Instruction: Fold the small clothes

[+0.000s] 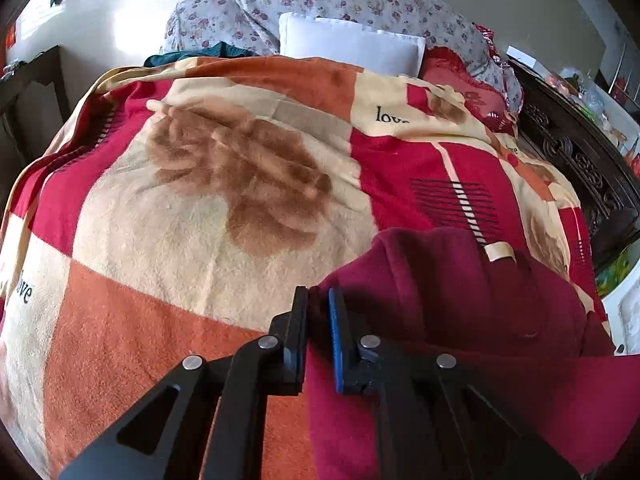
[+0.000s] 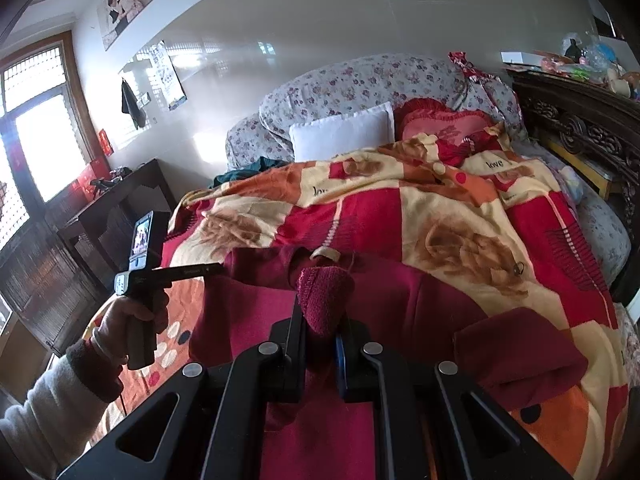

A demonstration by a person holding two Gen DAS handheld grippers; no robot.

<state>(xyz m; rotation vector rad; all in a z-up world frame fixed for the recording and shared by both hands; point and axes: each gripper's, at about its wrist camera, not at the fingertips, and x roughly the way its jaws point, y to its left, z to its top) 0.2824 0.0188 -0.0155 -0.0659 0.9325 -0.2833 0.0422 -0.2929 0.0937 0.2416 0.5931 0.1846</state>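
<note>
A small maroon sweater [image 1: 460, 292] lies on the patterned blanket [image 1: 192, 232] of a bed, with a cream neck label [image 1: 498, 251]. My left gripper [image 1: 318, 300] is shut on the sweater's left edge, low over the blanket. In the right wrist view the sweater [image 2: 400, 304] spreads across the blanket [image 2: 500, 220], one sleeve [image 2: 520, 352] lying to the right. My right gripper [image 2: 320, 320] is shut on a ribbed cuff or hem [image 2: 324, 300] and holds it up over the sweater's body. The left gripper [image 2: 212, 269] shows at the sweater's left edge, held by a hand.
A white pillow [image 2: 344, 134], a red heart cushion [image 2: 444, 124] and floral bedding [image 2: 380, 80] lie at the far end of the bed. A carved dark headboard [image 2: 580, 132] with clutter stands on the right. A dark desk [image 2: 120, 200] stands left of the bed.
</note>
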